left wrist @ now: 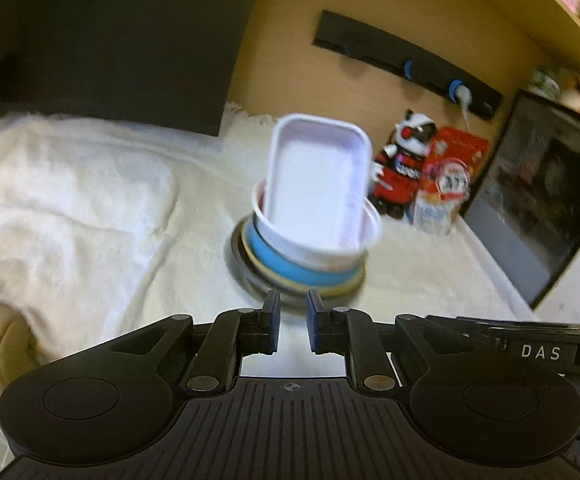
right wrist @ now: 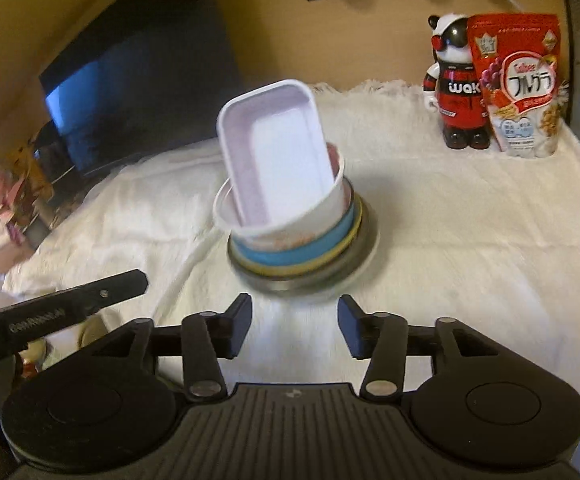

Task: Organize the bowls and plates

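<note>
A stack of dishes stands on a white fluffy cloth (left wrist: 89, 200). At its base lies a grey plate (left wrist: 245, 270), then a yellow rim and a blue bowl (left wrist: 285, 268), then a white round bowl (left wrist: 322, 250). A white rectangular tray (left wrist: 318, 176) stands tilted on end inside the white bowl. The same stack shows in the right wrist view: grey plate (right wrist: 290, 280), blue bowl (right wrist: 290, 256), white bowl (right wrist: 285, 228), tray (right wrist: 277, 148). My left gripper (left wrist: 292, 300) is just before the stack, jaws narrowly apart, empty. My right gripper (right wrist: 294, 308) is open and empty, just short of the stack.
A red and black bear figure (right wrist: 456, 88) and a red cereal bag (right wrist: 520, 84) stand at the back right. A dark monitor (right wrist: 137, 92) stands at the back left. A black power strip (left wrist: 406, 64) is on the wall. The left gripper's arm (right wrist: 57, 308) shows at the left.
</note>
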Available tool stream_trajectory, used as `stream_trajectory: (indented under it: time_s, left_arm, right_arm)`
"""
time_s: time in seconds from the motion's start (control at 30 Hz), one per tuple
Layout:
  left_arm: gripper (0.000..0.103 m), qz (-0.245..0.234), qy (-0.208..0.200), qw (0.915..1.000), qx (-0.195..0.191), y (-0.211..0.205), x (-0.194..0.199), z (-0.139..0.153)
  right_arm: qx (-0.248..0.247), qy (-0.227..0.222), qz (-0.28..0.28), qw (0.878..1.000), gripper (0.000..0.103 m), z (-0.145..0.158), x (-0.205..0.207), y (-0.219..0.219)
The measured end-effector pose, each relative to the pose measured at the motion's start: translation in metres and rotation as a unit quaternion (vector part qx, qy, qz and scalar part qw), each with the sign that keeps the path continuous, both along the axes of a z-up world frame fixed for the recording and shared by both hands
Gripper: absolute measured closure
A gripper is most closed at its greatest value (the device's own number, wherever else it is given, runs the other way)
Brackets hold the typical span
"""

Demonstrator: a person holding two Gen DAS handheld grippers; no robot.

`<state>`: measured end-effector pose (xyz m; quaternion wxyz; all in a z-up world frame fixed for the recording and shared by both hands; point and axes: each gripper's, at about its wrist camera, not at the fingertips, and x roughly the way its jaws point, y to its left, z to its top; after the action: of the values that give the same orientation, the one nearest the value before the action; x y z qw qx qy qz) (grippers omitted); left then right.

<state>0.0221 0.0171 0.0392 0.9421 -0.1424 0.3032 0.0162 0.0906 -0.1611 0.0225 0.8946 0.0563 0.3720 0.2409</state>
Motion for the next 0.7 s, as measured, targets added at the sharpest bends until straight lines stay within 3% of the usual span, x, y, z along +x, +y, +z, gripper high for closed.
stream_trajectory:
  time_s: [0.23,0.33,0.7]
  left_arm:
    - [0.089,-0.021,-0.009,0.999,0.038,-0.052,-0.053,-0.007]
    - [0.088,-0.006,-0.004,0.9979,0.064,-0.064,-0.067,-0.011]
    - [0.088,-0.002,0.011,0.9974,0.071,-0.071,-0.081,-0.014]
  right_arm:
    - [-0.023,-0.071,-0.027,0.997,0.025,-0.009,-0.087,-0.015]
    - [-0.038,-0.1,-0.048,0.993,0.023,-0.012,-0.108,-0.019]
    - [-0.039,-0.057,-0.052,0.996,0.022,-0.03,-0.106,-0.029]
